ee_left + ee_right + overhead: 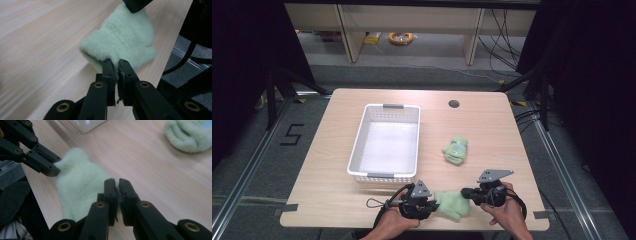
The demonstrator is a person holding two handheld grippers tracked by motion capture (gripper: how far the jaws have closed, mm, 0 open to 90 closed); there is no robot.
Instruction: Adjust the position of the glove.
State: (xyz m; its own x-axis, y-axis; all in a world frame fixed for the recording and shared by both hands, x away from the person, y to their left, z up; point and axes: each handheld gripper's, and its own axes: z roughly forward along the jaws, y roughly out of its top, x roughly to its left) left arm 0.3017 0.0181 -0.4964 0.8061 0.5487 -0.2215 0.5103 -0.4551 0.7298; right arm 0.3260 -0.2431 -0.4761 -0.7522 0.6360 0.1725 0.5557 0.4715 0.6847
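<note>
Near the front edge of the tabletop, the high view shows the left gripper and right gripper at opposite ends of a pale green fleecy mitten; a second, bunched mitten lies apart, and the white perforated basket holds nothing, so any sorting appears barely begun. From the left gripper view, jaws are clenched on the mitten's fuzzy edge. From the right gripper view, jaws likewise pinch its soft pile.

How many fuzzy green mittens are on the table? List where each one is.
2. One fuzzy pale green mitten lies at the table's near edge, pinched between both grippers; the other mitten lies right of the empty white plastic basket.
</note>
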